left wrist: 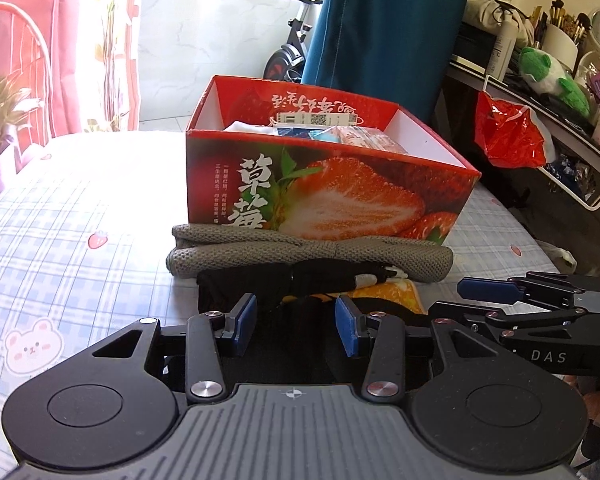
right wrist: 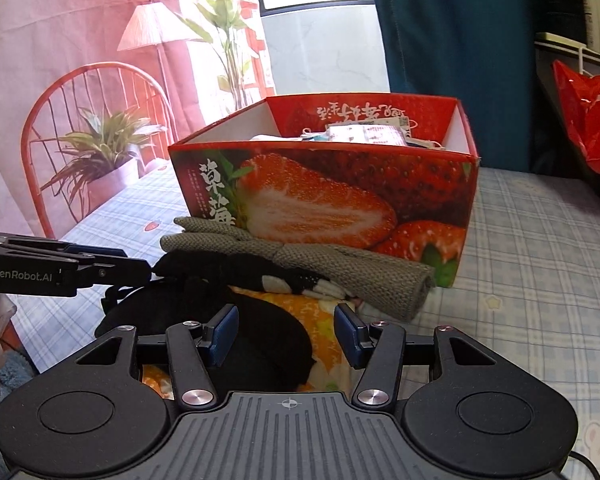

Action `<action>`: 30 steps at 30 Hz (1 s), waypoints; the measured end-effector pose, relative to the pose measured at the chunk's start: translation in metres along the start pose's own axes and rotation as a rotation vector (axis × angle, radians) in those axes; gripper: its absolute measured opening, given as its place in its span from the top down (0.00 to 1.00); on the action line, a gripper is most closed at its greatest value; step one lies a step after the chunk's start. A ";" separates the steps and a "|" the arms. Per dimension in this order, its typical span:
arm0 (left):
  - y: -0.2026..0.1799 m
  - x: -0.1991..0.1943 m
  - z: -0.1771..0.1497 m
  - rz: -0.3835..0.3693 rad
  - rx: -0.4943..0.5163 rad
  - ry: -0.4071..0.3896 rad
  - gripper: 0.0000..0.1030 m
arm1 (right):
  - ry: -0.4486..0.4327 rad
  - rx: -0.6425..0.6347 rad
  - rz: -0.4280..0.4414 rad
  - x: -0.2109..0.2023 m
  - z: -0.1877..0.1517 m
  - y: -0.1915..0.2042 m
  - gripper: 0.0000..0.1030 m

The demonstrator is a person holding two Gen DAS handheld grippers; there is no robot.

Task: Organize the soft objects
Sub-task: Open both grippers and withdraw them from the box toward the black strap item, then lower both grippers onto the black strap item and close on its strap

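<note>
A red strawberry-print box (left wrist: 340,184) (right wrist: 340,200) stands on the checked tablecloth, with several soft items inside. In front of it lies a folded grey knit cloth (left wrist: 300,254) (right wrist: 340,270), then a black cloth with a white patch (left wrist: 284,276) (right wrist: 228,272), then a yellow-orange printed cloth (left wrist: 388,294) (right wrist: 320,320). My left gripper (left wrist: 296,326) is open over the black cloth. My right gripper (right wrist: 286,336) is open over a black item lying on the yellow cloth. Each gripper shows at the edge of the other's view.
A red plastic bag (left wrist: 508,136) hangs at the right by a cluttered shelf with a green plush toy (left wrist: 552,78). A blue curtain (left wrist: 384,24) hangs behind the box. A plant-and-chair backdrop (right wrist: 80,120) is at the left.
</note>
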State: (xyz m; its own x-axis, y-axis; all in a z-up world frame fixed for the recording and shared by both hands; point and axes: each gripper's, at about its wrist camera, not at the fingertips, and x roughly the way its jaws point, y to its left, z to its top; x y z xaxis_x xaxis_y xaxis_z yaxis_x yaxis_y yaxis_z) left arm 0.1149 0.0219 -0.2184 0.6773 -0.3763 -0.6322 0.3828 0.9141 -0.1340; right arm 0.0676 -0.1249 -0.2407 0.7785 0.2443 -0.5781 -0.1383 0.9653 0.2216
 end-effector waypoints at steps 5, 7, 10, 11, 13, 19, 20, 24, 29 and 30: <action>0.003 -0.002 -0.008 0.010 -0.022 0.007 0.56 | 0.002 -0.005 -0.007 -0.001 -0.004 -0.002 0.52; 0.006 -0.003 -0.011 0.014 -0.033 0.012 0.56 | 0.001 -0.012 -0.014 -0.003 -0.006 -0.002 0.52; 0.011 -0.004 -0.015 0.019 -0.048 0.014 0.56 | 0.004 -0.004 -0.016 -0.004 -0.008 -0.004 0.52; 0.012 -0.004 -0.016 0.020 -0.053 0.014 0.56 | 0.003 -0.001 -0.015 -0.004 -0.009 -0.005 0.52; 0.015 -0.003 -0.018 0.021 -0.064 0.020 0.56 | 0.005 0.001 -0.015 -0.003 -0.010 -0.006 0.52; 0.018 0.002 -0.020 0.024 -0.080 0.033 0.55 | 0.024 -0.005 -0.011 0.002 -0.012 -0.004 0.52; 0.018 0.002 -0.021 0.030 -0.082 0.034 0.55 | 0.029 -0.004 -0.010 0.003 -0.012 -0.004 0.52; 0.028 0.002 -0.023 0.060 -0.119 0.032 0.50 | 0.047 0.001 0.004 0.008 -0.016 -0.002 0.52; 0.038 0.005 -0.025 0.074 -0.149 0.054 0.47 | 0.079 -0.001 0.016 0.016 -0.022 0.003 0.50; 0.038 0.007 -0.026 0.071 -0.146 0.063 0.47 | 0.083 0.001 0.021 0.018 -0.023 0.003 0.48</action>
State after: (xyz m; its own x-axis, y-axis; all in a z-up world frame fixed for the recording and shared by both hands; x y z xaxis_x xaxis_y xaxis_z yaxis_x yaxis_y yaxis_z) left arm 0.1178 0.0575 -0.2480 0.6567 -0.3035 -0.6904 0.2366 0.9521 -0.1935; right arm 0.0668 -0.1153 -0.2685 0.7218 0.2715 -0.6366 -0.1534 0.9597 0.2354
